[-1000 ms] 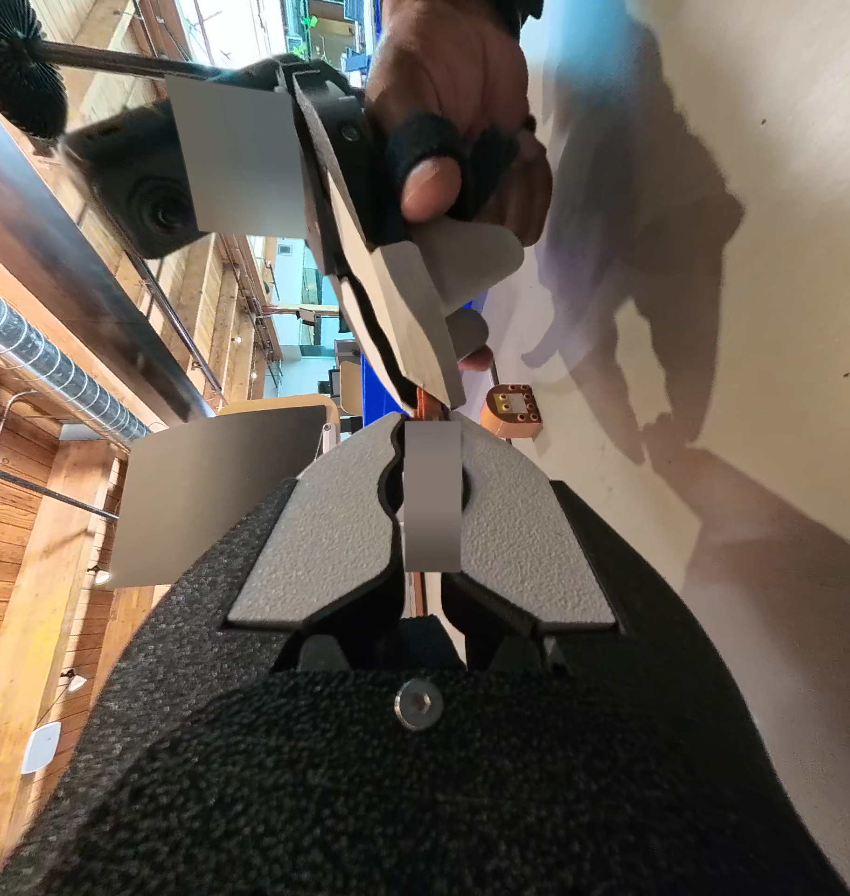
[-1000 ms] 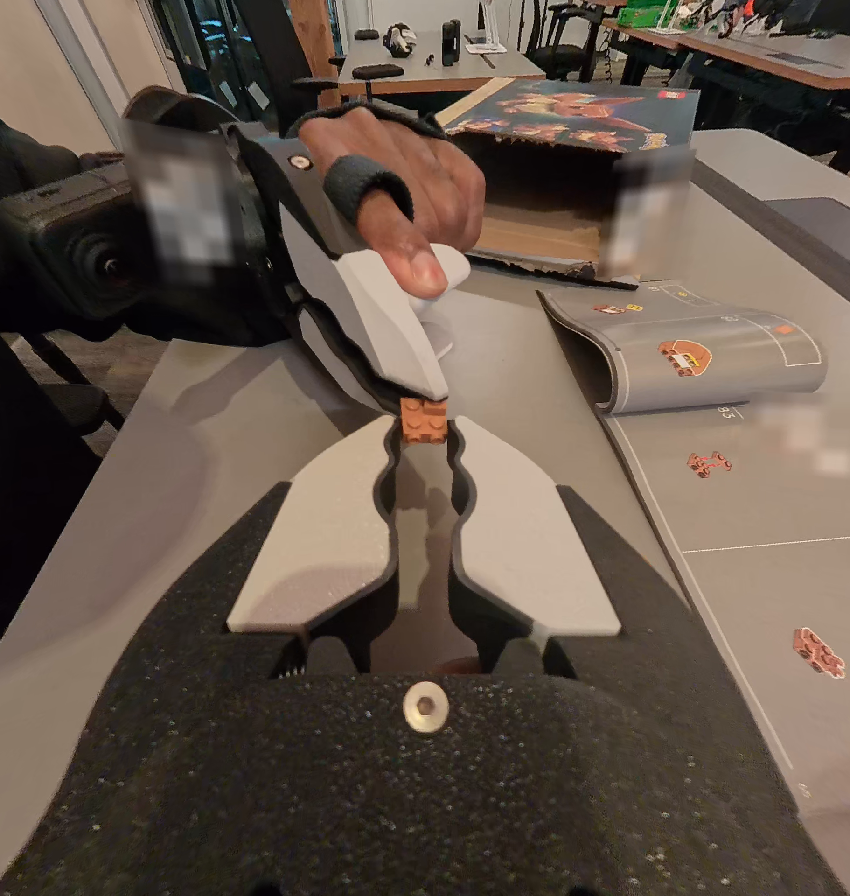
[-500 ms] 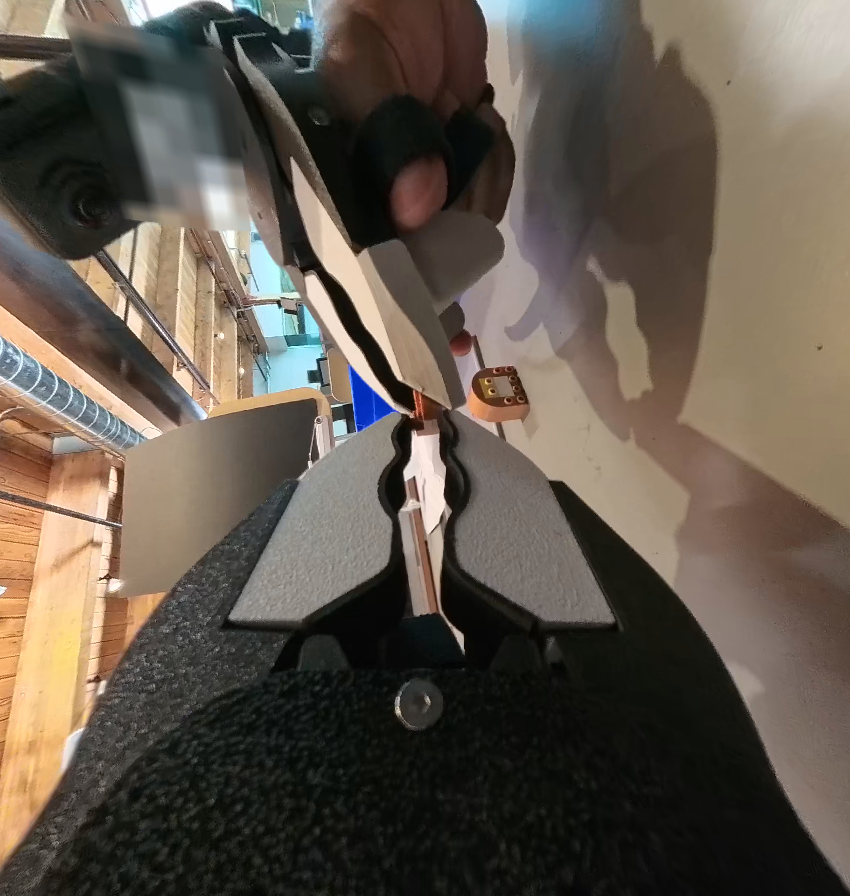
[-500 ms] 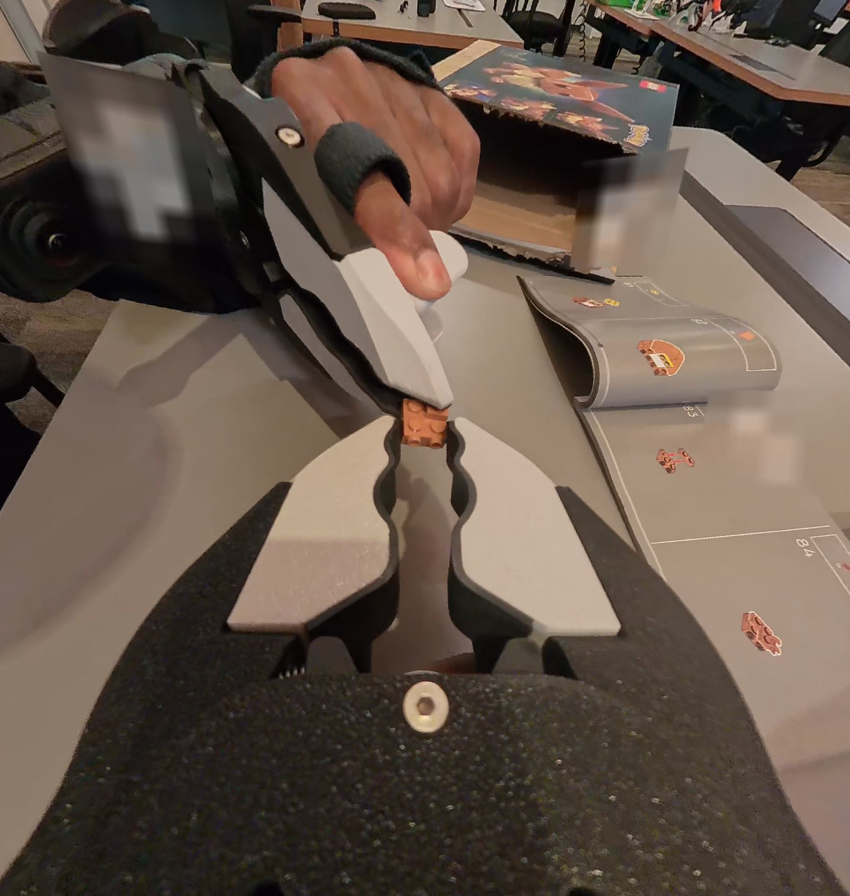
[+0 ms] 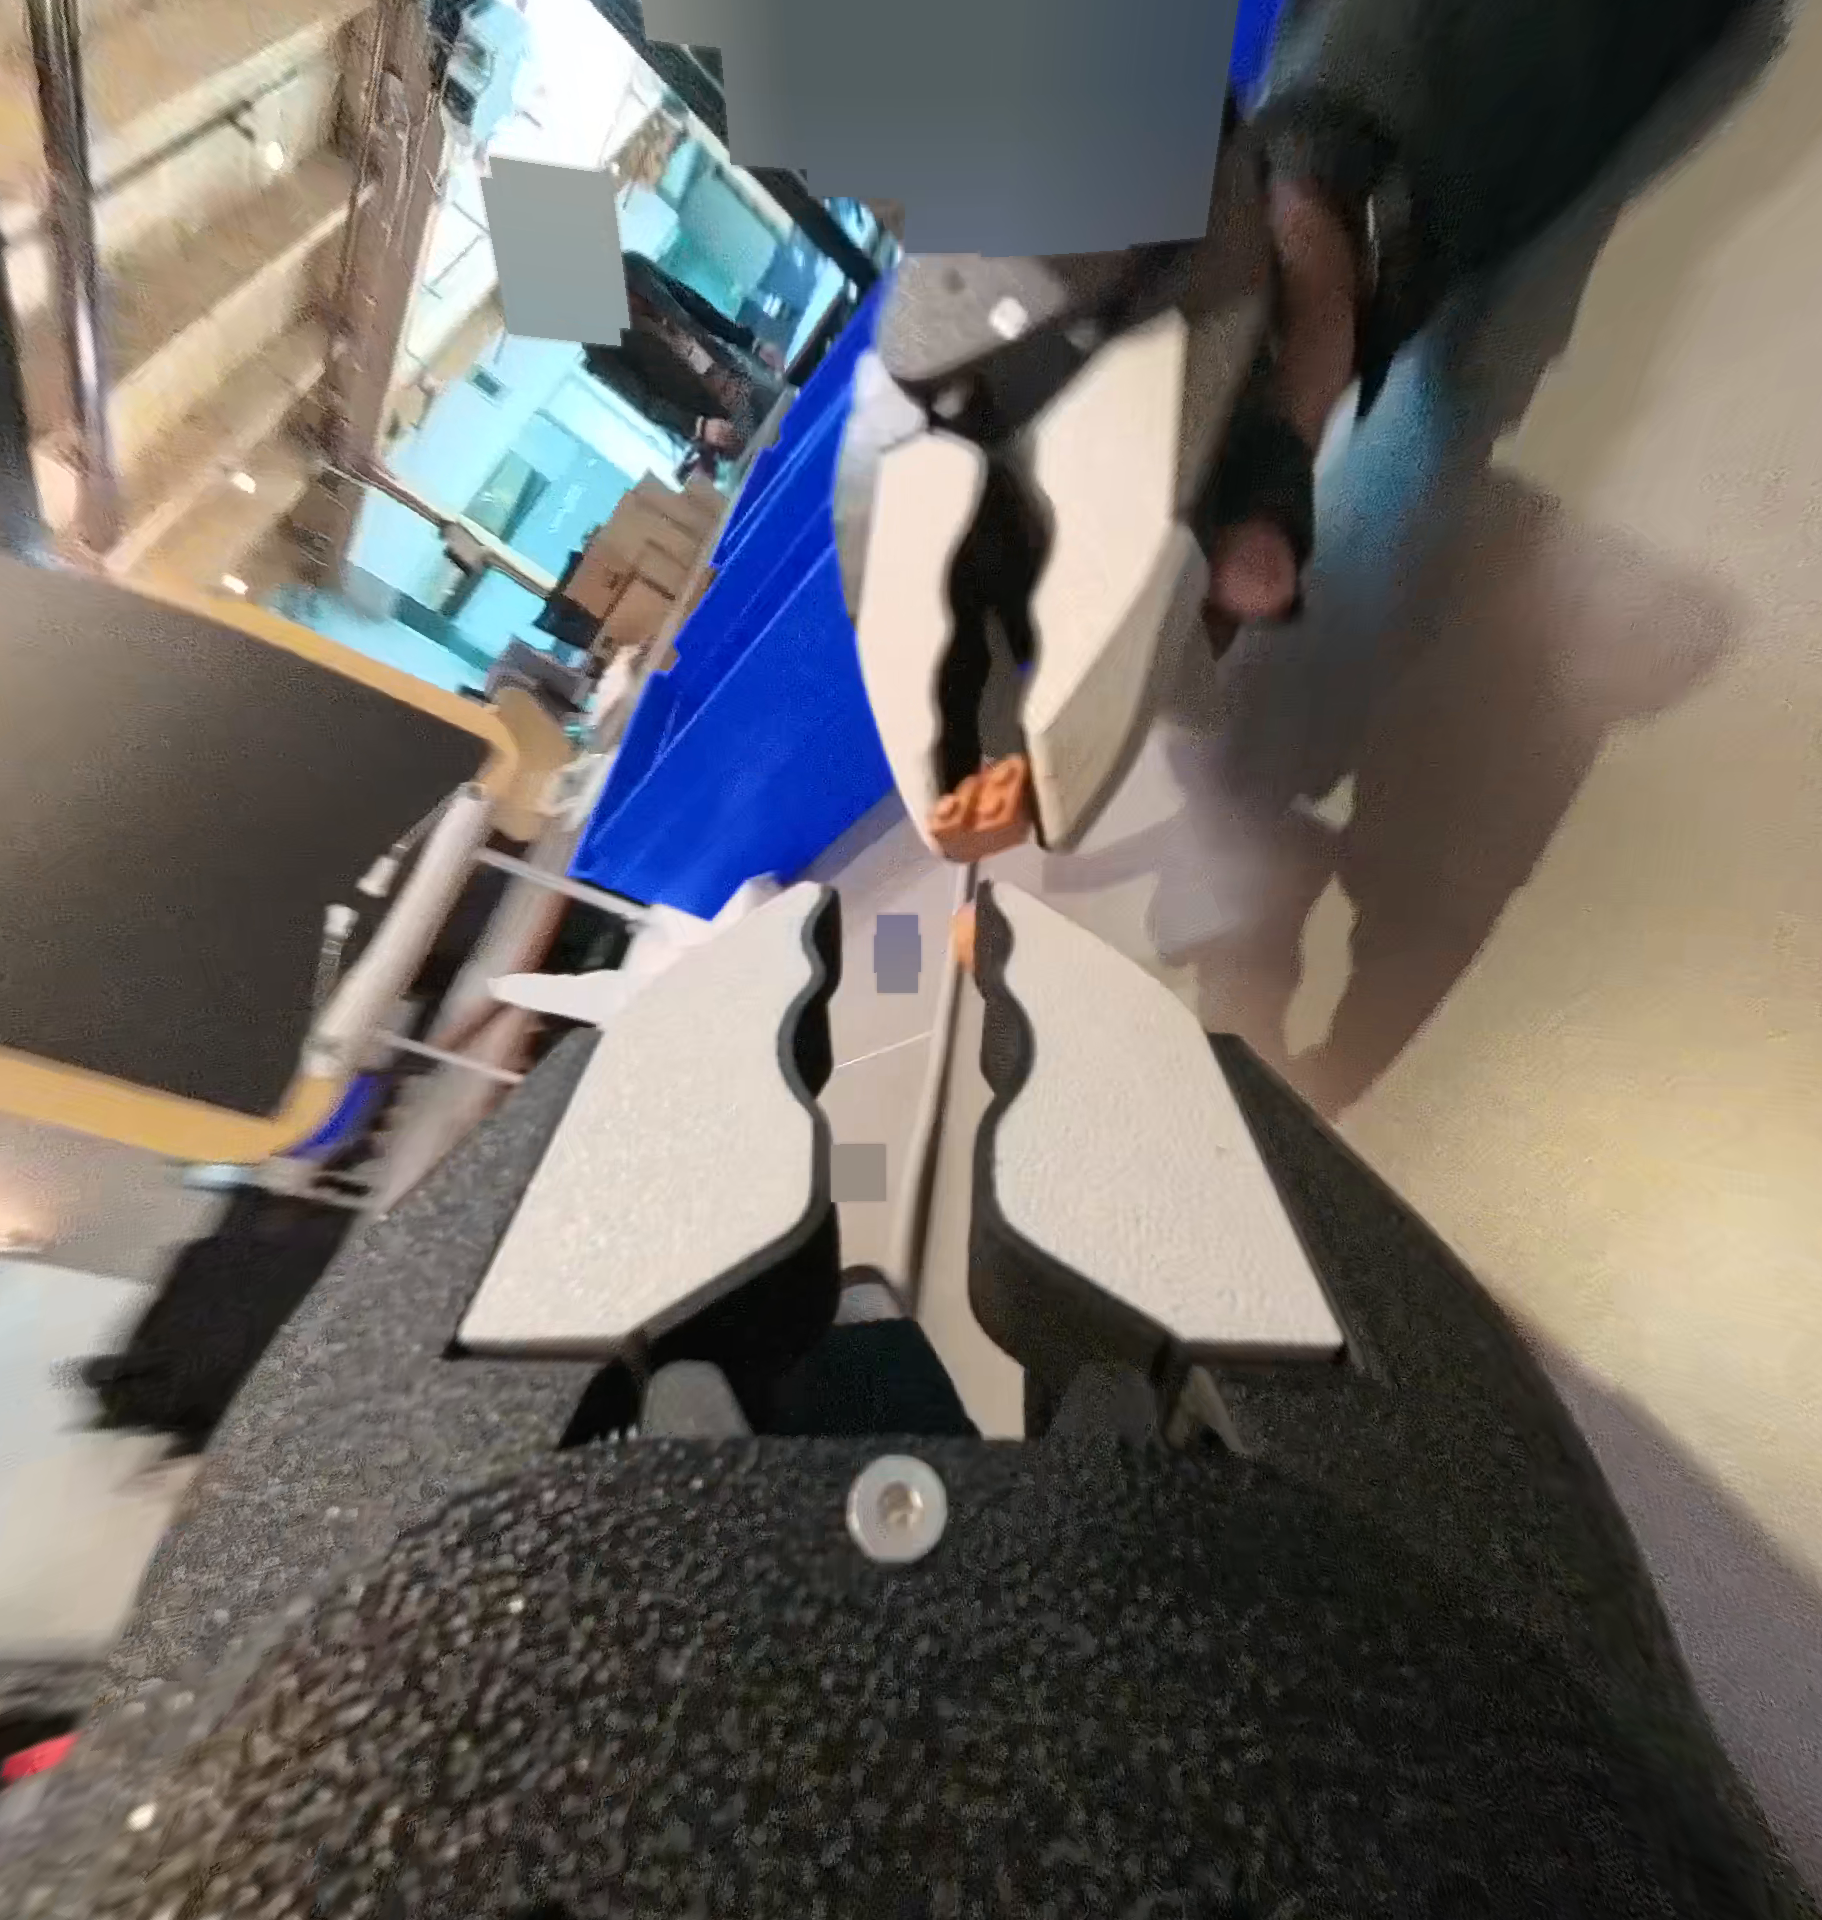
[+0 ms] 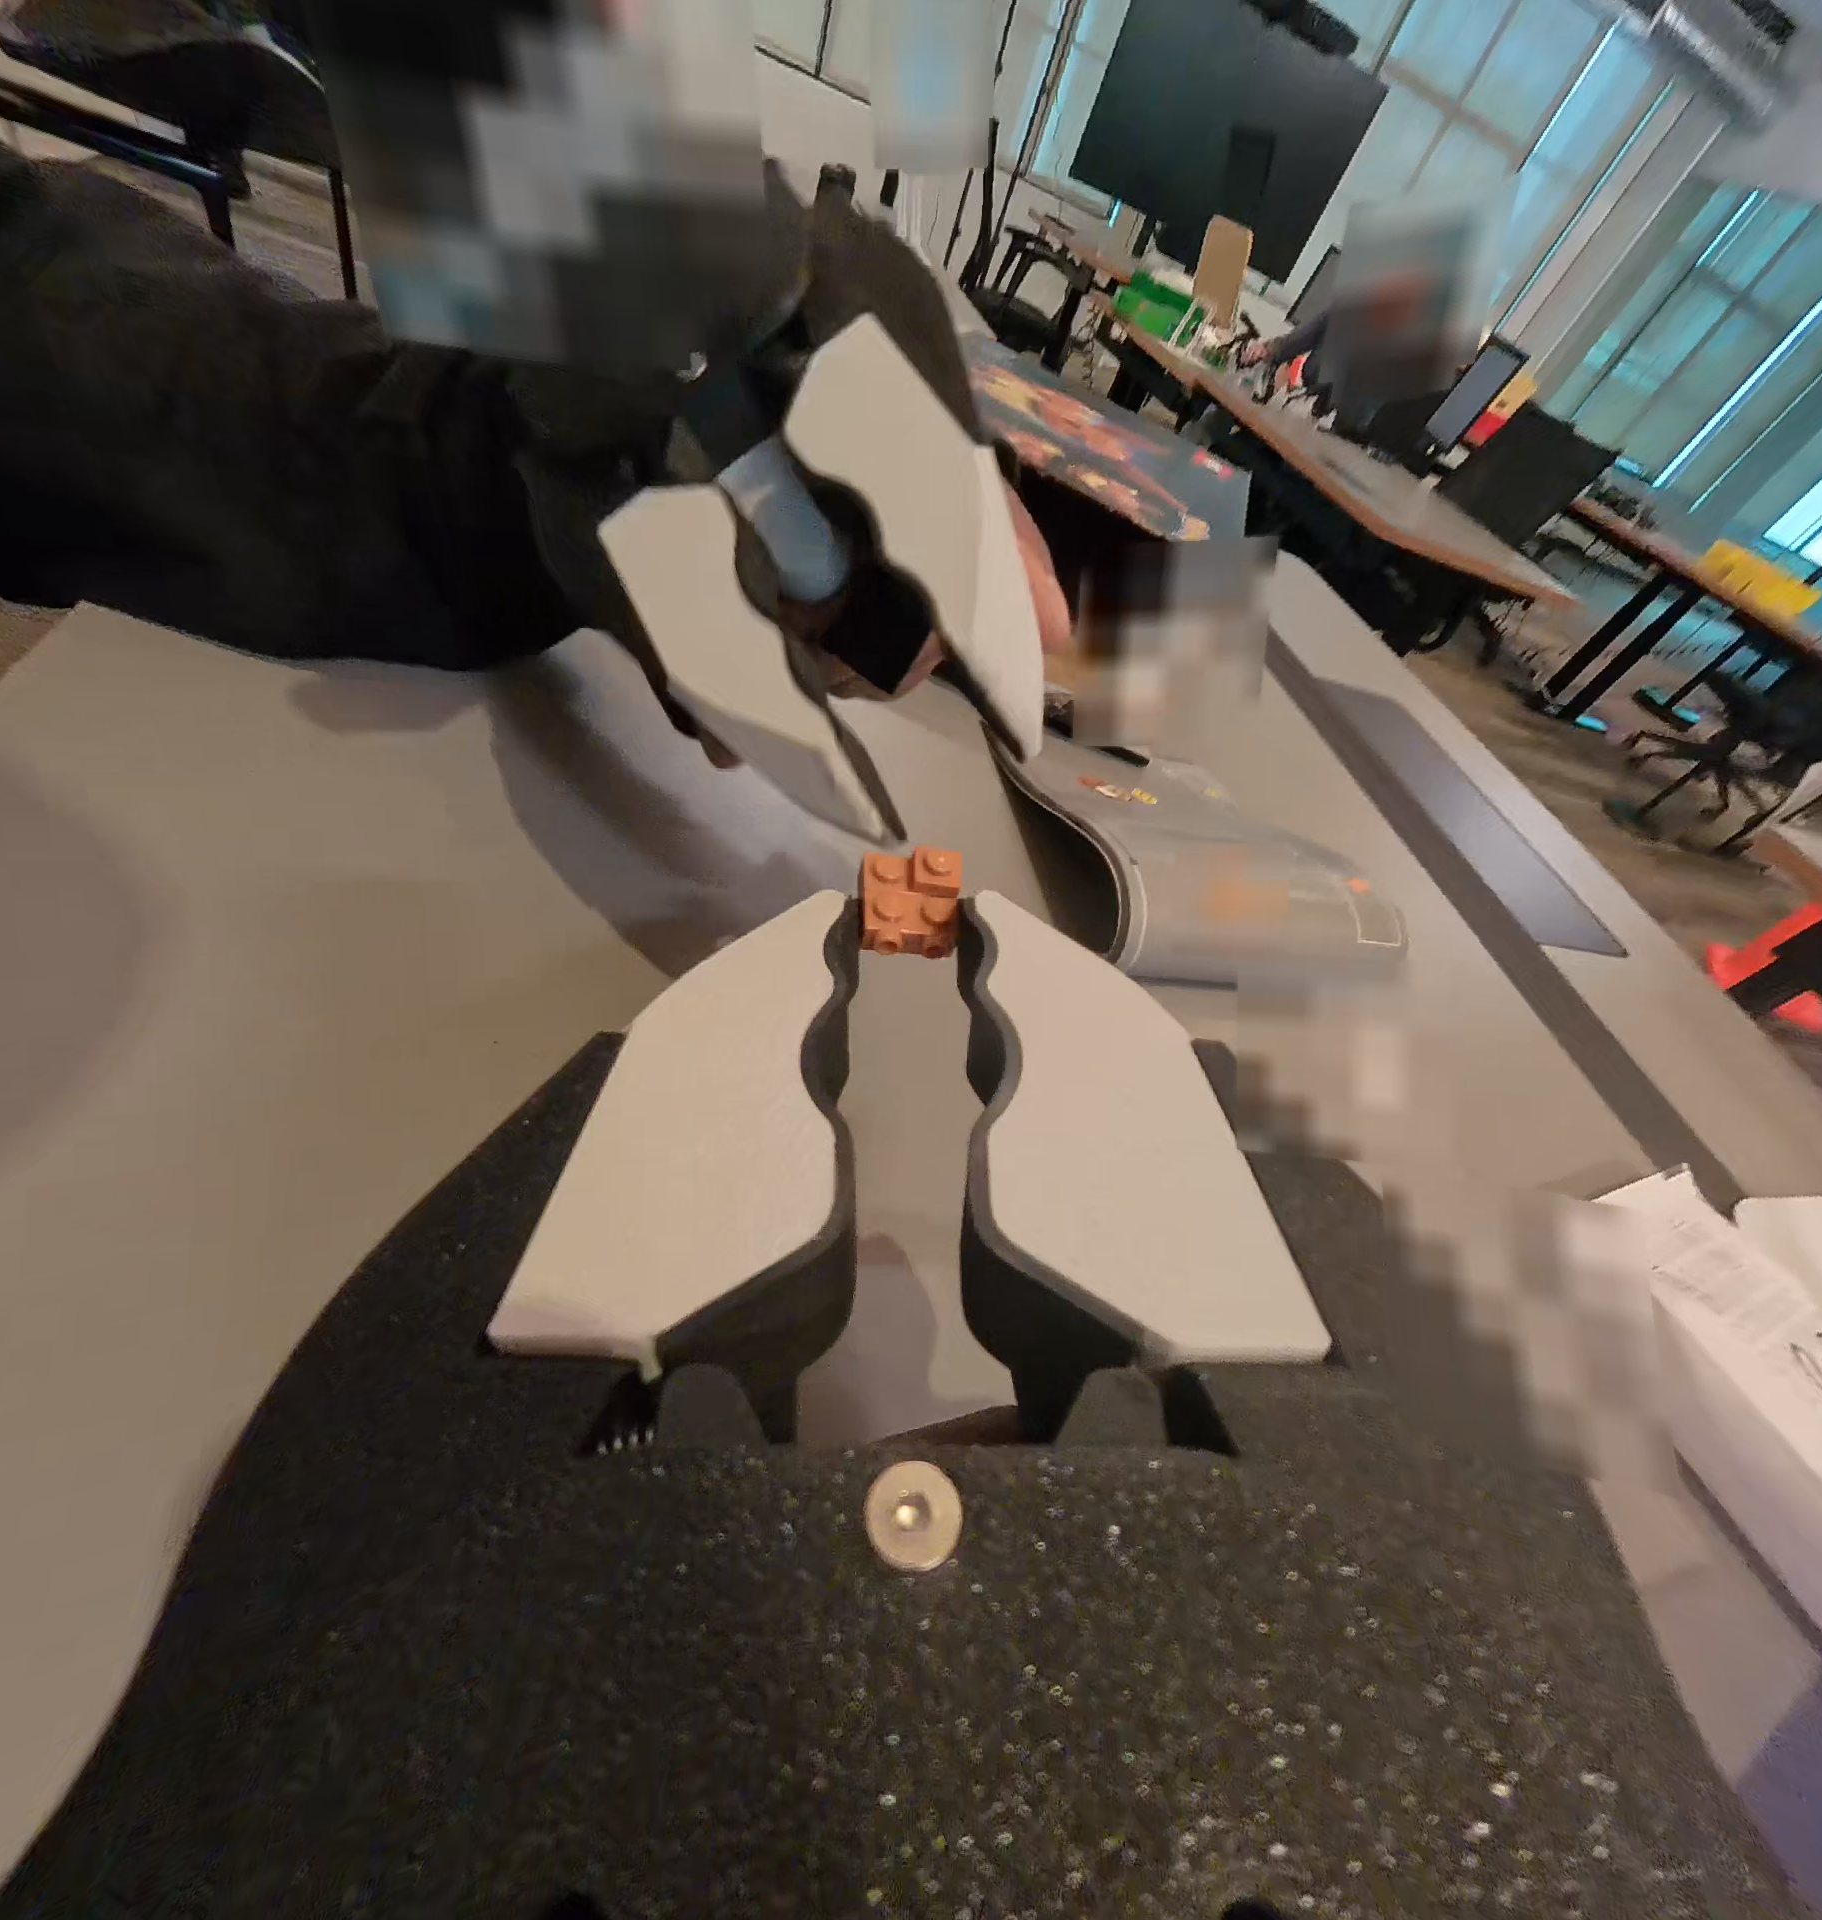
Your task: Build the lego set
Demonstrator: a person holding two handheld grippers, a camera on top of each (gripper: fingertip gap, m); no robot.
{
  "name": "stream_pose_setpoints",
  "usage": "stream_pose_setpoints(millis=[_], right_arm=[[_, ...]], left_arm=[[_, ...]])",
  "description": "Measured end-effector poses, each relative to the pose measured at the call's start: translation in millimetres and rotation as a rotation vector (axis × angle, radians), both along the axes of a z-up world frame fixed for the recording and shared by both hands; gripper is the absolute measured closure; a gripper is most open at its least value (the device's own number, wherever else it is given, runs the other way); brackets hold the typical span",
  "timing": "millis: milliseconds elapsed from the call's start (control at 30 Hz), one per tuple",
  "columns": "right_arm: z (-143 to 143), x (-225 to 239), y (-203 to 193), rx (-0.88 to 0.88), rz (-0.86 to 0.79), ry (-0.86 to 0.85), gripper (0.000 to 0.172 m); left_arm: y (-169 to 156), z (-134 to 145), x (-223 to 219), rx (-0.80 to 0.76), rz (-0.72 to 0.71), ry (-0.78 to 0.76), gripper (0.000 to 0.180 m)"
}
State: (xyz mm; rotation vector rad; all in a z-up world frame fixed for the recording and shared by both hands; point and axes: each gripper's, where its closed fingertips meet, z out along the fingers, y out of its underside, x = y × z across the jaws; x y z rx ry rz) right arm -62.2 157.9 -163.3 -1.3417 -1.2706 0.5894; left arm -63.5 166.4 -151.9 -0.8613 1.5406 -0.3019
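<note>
- Grey tabletop (image 6: 263, 935) fills the right wrist view, in an open office with long desks and large windows behind; the left wrist view is tilted, so the same surface runs up its right side.
- Orange studded brick piece (image 6: 909, 902) sits at the very tips of the right gripper (image 6: 909, 920). Both grey fingers (image 6: 741, 1122) press on its sides, so it is pinched and held clear of the table, studs facing the camera. One corner of its studded top stands a step higher than the rest.
- From the left wrist view the same orange piece (image 5: 982, 808) shows between the right gripper's two tips, which confirms the pinch.
- The left gripper (image 5: 905, 914) has its fingers spread with a clear gap and nothing between them; only table and the edge of a mat show through. A small orange speck touches the inner edge of one finger (image 5: 1094, 1122), too blurred to name.
- In the right wrist view the left gripper (image 6: 876, 800) hangs just above and behind the brick piece, its tips near it but apart from it.
- A dark sleeve (image 6: 211, 468) leads up to that gripper.
- Farther out: a grey printed mat (image 6: 1250, 914) curled up at its near edge, a box with a colourful lid (image 6: 1094, 447) behind it, white paper sheets (image 6: 1769, 1330) at the right edge, and something red and black (image 6: 1780, 966) down beside the table.
- Blue bins (image 5: 761, 675) and a dark chair back with a tan rim (image 5: 159, 831) show in the left wrist view.
</note>
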Motion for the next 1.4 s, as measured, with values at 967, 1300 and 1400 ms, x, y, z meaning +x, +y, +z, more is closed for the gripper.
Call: stream_pose_setpoints(millis=[967,1300,1400], right_arm=[[-1,-4,-8,0.059,0.033,0.005,0.155],[2,-5,-9,0.046,0.034,0.025,0.155],[3,-5,-9,0.043,0.032,0.031,0.155]], left_arm=[[-22,-4,11,-0.442,-0.206,-0.082,0.164],[-23,-1,10,-0.413,-0.217,-0.103,0.165],[-24,0,10,-0.421,-0.222,-0.112,0.165]])
